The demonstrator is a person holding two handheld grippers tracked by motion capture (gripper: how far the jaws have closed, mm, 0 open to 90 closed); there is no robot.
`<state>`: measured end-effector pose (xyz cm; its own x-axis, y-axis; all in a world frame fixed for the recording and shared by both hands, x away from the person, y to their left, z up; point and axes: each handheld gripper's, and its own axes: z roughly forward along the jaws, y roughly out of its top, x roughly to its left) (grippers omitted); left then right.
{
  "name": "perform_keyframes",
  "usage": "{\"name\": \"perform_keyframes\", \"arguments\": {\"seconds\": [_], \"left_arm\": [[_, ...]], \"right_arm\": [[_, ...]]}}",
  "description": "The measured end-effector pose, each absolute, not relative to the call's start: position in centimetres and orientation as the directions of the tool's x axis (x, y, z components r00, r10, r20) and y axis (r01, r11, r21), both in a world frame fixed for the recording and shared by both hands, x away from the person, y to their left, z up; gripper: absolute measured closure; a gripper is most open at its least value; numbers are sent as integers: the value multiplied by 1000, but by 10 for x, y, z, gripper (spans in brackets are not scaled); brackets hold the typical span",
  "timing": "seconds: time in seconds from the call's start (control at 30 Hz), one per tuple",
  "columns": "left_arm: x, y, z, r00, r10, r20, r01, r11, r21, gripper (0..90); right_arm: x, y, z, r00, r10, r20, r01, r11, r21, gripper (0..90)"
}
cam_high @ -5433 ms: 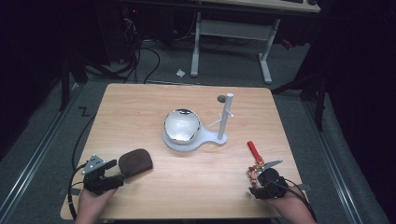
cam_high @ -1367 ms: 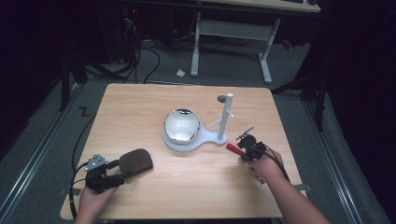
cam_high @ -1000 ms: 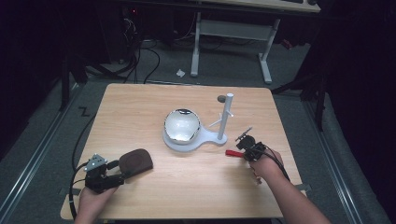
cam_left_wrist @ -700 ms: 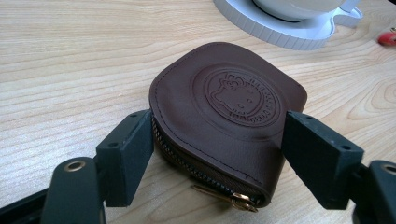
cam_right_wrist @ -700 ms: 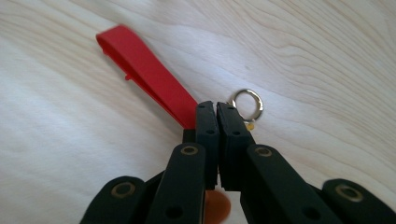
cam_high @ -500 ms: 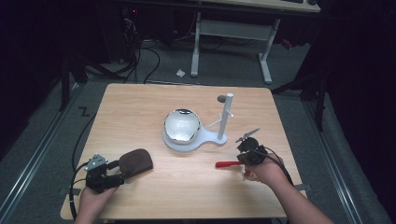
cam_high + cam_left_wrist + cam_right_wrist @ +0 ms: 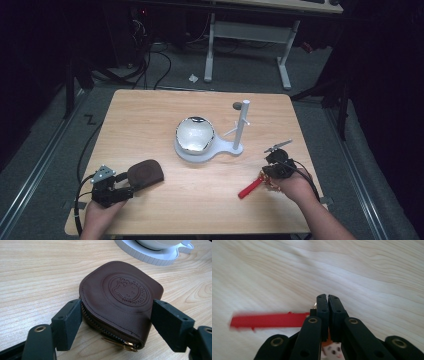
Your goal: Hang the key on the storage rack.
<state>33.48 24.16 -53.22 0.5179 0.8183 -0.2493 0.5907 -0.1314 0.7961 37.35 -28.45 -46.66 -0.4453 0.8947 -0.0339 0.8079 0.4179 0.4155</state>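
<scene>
A brown zip pouch (image 7: 120, 290) with an embossed round emblem lies near the table's front left corner (image 7: 145, 173). My left gripper (image 7: 116, 312) is shut on it, one pad against each side, and it is seen from above too (image 7: 131, 184). My right gripper (image 7: 327, 297) is shut on a keychain, just above the wood at the front right (image 7: 265, 176). Its red tag (image 7: 269, 320) sticks out to the left of the jaws, and a small white charm (image 7: 332, 351) hangs beneath them. The red tag (image 7: 249, 189) slants toward the front edge.
A white stand (image 7: 227, 149) with a shiny domed bowl (image 7: 195, 134) and an upright post (image 7: 242, 122) sits mid-table. A small dark disc (image 7: 236, 105) lies behind the post. Bare wood (image 7: 200, 200) lies between my two hands. Cables trail off both front corners.
My right gripper has carried the keychain away from the stand's base toward the front edge, and the red tag has swung to point front-left. The left gripper and pouch stayed put.
</scene>
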Motion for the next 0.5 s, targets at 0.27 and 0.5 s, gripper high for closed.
{"name": "perform_keyframes", "arguments": {"seconds": [0.27, 0.5], "left_arm": [[336, 241, -533, 518, 817, -254, 593, -129, 795, 253], [335, 241, -533, 518, 817, -253, 592, -130, 795, 256]], "right_arm": [[378, -299, -472, -429, 901, -70, 813, 419, 405, 845], [371, -298, -462, -435, 897, -84, 808, 429, 404, 769]]}}
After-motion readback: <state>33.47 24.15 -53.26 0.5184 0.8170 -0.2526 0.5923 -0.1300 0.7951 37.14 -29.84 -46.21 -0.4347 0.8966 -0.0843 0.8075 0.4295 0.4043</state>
